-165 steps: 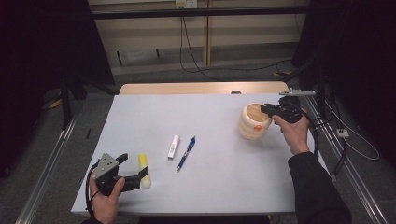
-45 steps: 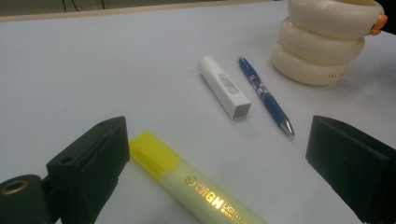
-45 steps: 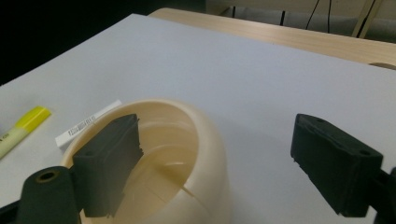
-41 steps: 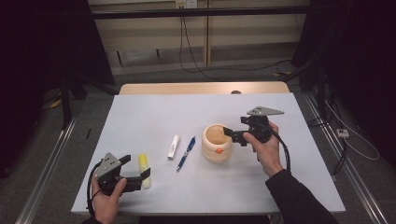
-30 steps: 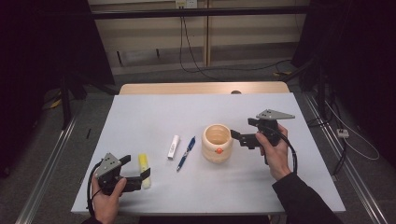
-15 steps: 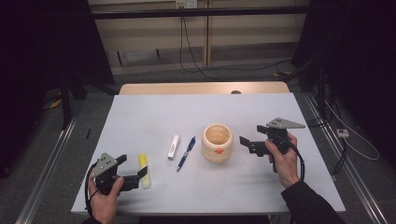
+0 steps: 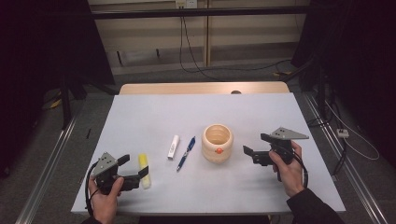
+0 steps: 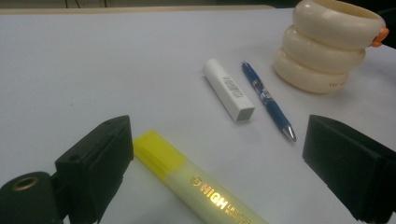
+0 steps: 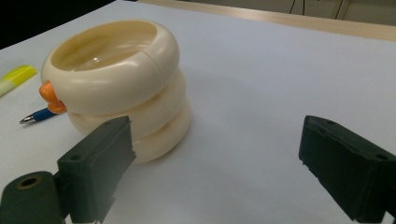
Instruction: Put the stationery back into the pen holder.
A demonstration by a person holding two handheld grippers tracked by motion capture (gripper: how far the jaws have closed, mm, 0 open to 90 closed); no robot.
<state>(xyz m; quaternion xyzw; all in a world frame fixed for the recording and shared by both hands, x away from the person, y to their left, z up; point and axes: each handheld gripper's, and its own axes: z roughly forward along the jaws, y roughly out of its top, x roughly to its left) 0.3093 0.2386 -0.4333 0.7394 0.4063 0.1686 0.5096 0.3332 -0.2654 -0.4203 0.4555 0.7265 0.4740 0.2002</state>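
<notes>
The right hand-held gripper (image 7: 248, 154) has drawn back from the cream ringed cup (image 7: 217, 142), which now stands free on the bench (image 7: 261, 112), jaws spread. The left hand-held gripper (image 7: 132, 169), jaws also spread, straddles the yellow highlighter (image 7: 144, 171), beside the pen (image 7: 186, 153).

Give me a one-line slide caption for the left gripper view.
Open left gripper frames a yellow highlighter on the white table, with eraser, blue pen and cream ringed cup beyond.

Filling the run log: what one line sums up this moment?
right claw: open, beside cream holder | left claw: open, at yellow highlighter
</notes>
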